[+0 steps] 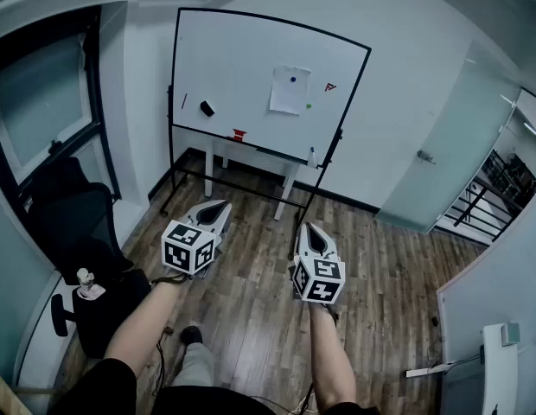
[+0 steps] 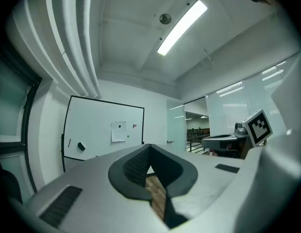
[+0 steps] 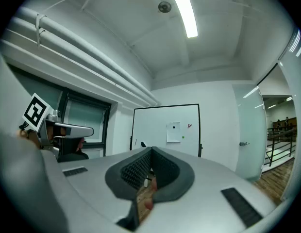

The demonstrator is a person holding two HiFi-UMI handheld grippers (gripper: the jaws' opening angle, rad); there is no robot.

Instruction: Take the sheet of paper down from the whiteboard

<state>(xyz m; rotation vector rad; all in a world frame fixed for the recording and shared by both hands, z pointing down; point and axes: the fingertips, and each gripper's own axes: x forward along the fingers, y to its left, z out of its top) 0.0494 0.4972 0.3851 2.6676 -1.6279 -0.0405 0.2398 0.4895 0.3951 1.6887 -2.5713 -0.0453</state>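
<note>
Hanging flat: rectangular, seemingly matte sheet.

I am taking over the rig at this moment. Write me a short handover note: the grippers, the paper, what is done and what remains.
Left gripper: shut, empty, level.
Right gripper: shut, empty, level.
Sheet of paper: on the whiteboard, with a dark magnet near its top edge.
Done: nothing yet; both grippers are well short of the board.
Left: step closer, open a gripper, probably free the magnet, take the sheet down.
</note>
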